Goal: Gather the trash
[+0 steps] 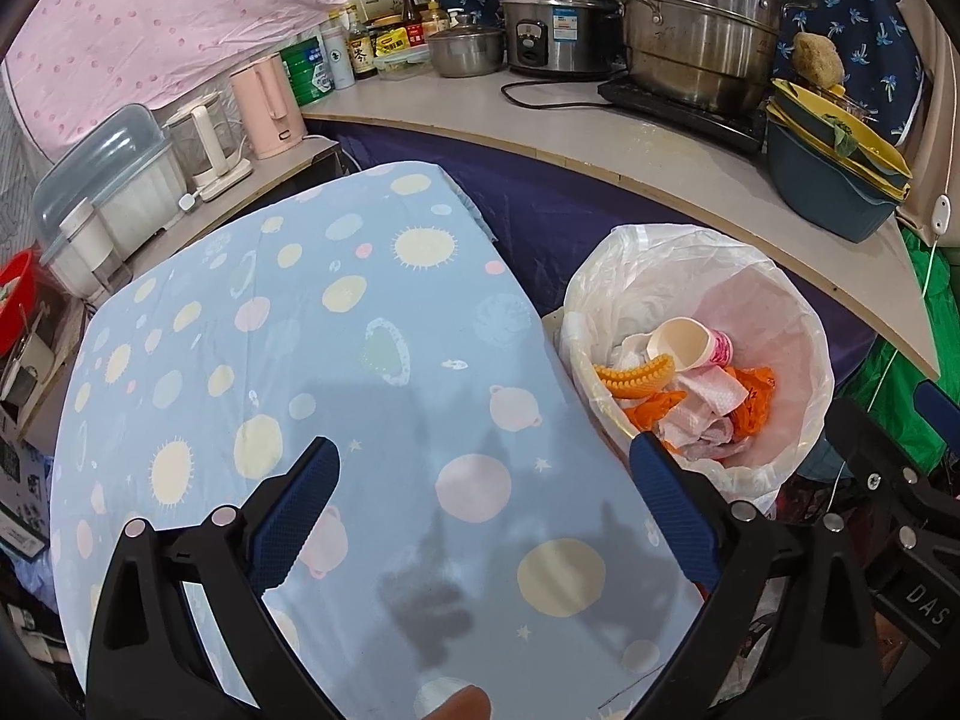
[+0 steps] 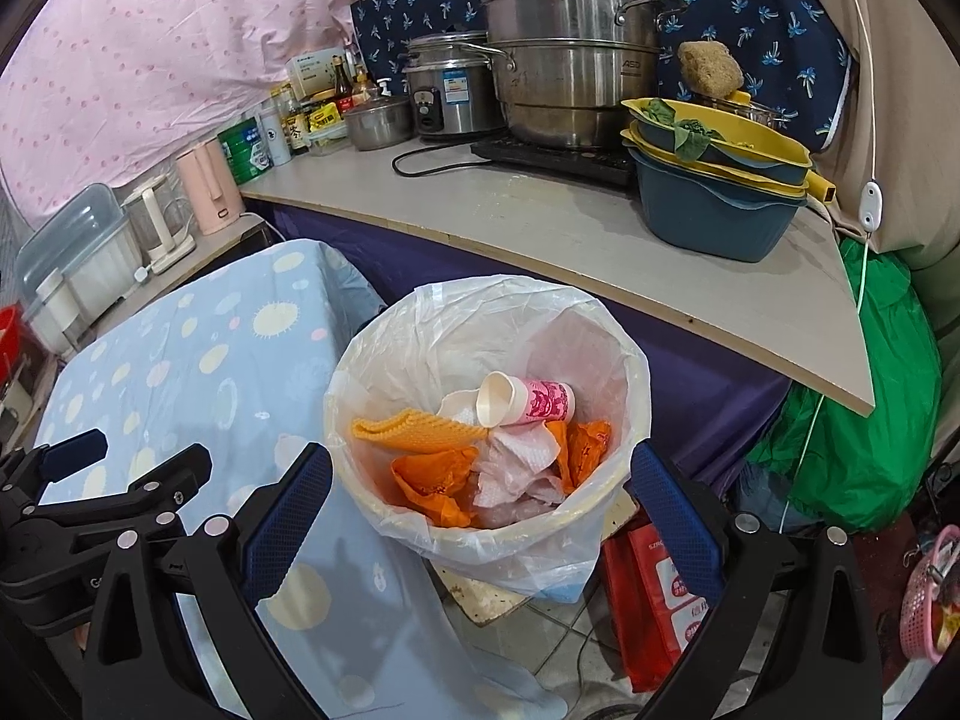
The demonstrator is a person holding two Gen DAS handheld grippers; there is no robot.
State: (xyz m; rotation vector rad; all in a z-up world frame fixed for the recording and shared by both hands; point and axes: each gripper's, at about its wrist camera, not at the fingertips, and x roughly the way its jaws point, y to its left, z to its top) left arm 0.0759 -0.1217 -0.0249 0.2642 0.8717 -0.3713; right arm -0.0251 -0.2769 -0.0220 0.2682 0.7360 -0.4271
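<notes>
A round bin (image 2: pixel 606 495) lined with a clear plastic bag (image 2: pixel 456 306) stands beside the low table. Inside lie a pink-printed paper cup (image 2: pixel 528 401), an orange ridged sheet (image 2: pixel 414 433), orange wrappers (image 2: pixel 438 483) and crumpled white tissue (image 2: pixel 516 468). My right gripper (image 2: pixel 480 468) hangs open just above the bin's near rim, nothing between its fingers. My left gripper (image 1: pixel 486 468) is open over the blue dotted tablecloth (image 1: pixel 288 360), empty, with the bin (image 1: pixel 798 456) to its right. The same cup (image 1: pixel 696 347) and tissue (image 1: pixel 714 402) show there.
A curved counter (image 2: pixel 540 222) behind the bin carries steel pots (image 2: pixel 564 60), a rice cooker (image 2: pixel 450 90), stacked basins (image 2: pixel 714 204), bottles and kettles (image 1: pixel 267 105). A green bag (image 2: pixel 864 420), a red bag (image 2: pixel 654 588) and a pink basket (image 2: pixel 933 594) sit on the floor right.
</notes>
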